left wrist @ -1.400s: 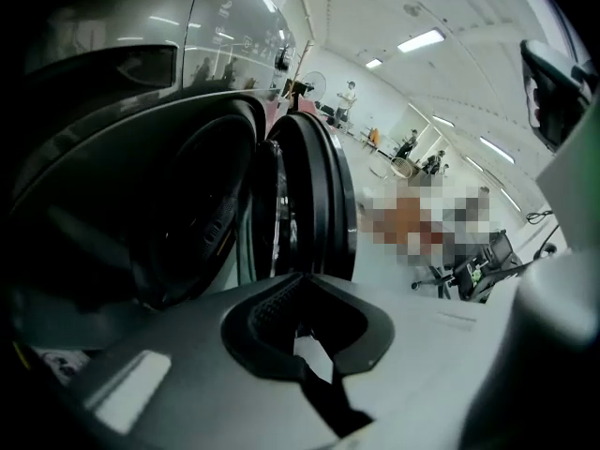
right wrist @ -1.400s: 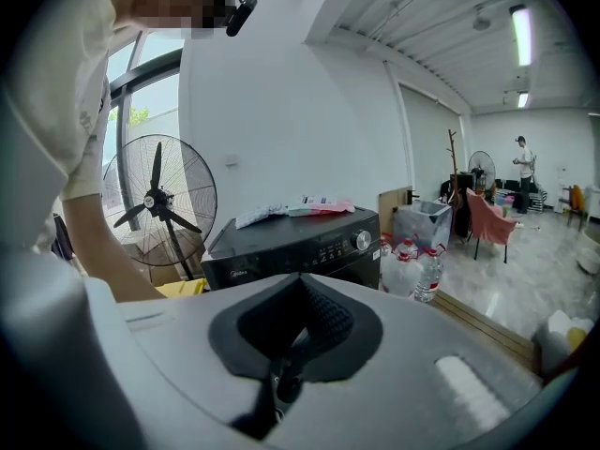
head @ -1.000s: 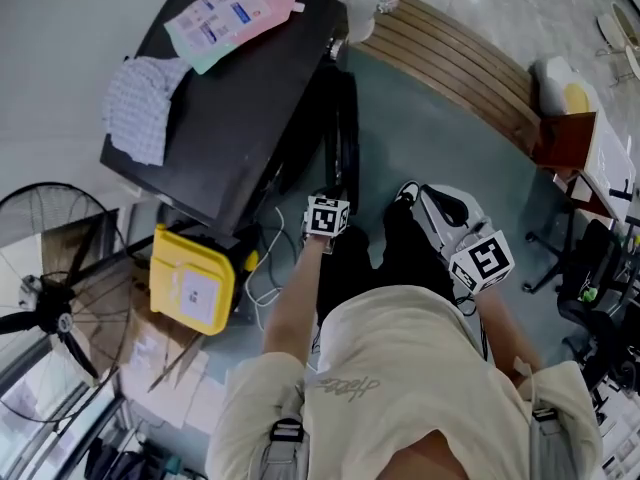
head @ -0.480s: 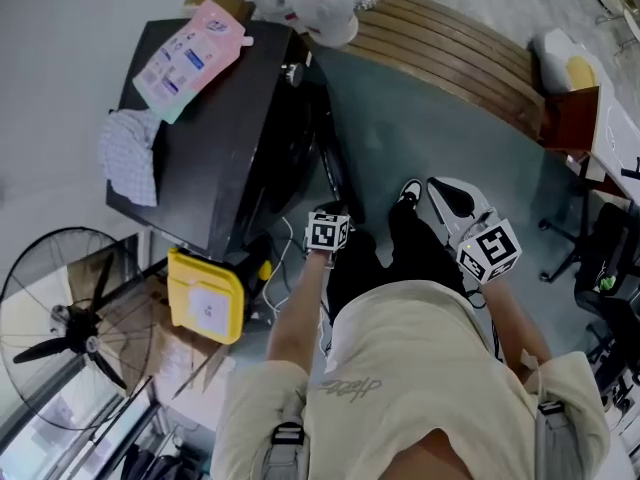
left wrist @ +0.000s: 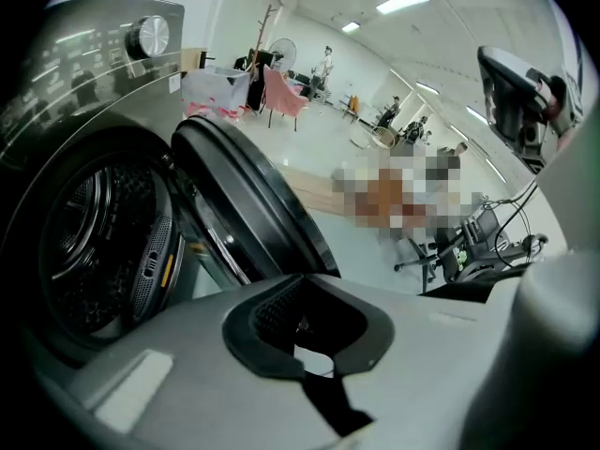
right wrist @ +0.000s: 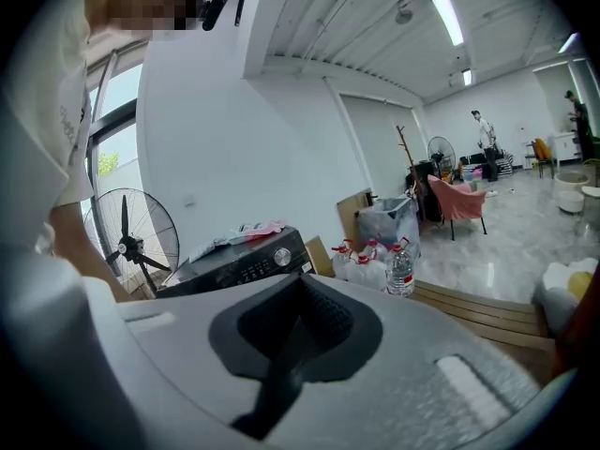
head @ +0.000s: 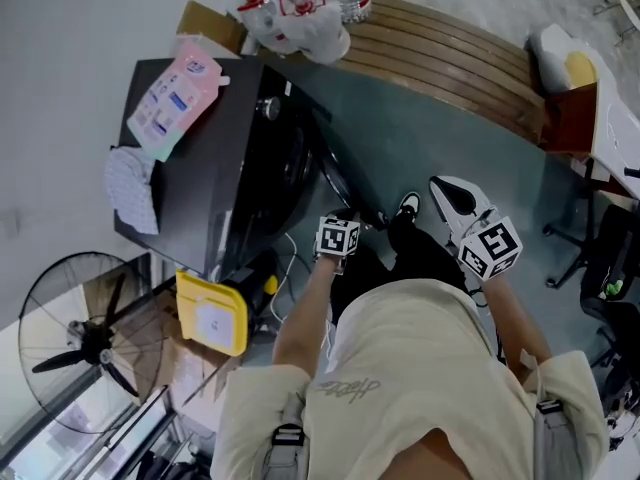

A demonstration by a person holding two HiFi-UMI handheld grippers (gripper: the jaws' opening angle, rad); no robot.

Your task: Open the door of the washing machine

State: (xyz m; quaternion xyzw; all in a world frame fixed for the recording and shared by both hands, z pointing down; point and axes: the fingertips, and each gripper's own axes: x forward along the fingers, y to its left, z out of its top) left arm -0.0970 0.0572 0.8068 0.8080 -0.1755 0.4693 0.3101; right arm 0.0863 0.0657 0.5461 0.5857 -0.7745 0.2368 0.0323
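The dark washing machine point(head: 200, 168) stands at the left of the head view, with its round door point(head: 340, 183) swung out from the front. In the left gripper view the drum point(left wrist: 94, 242) shows open, and the door point(left wrist: 253, 195) stands ajar in front of it. My left gripper point(head: 352, 223) sits by the door's free edge. Its jaws point(left wrist: 305, 322) are shut with nothing between them. My right gripper point(head: 448, 190) hangs to the right, away from the machine, and in its own view it point(right wrist: 295, 331) is shut and empty.
A pink detergent pouch point(head: 172, 96) and a cloth point(head: 130, 190) lie on the machine's top. A yellow container point(head: 215, 313) and a standing fan point(head: 85, 353) are at its left. A wooden bench point(head: 450, 63) with bagged water bottles point(head: 300, 13) runs behind. An office chair point(head: 610, 288) stands at the right.
The door has swung further out from the machine's front. Both grippers have shifted sideways, the left one staying beside the door's free edge.
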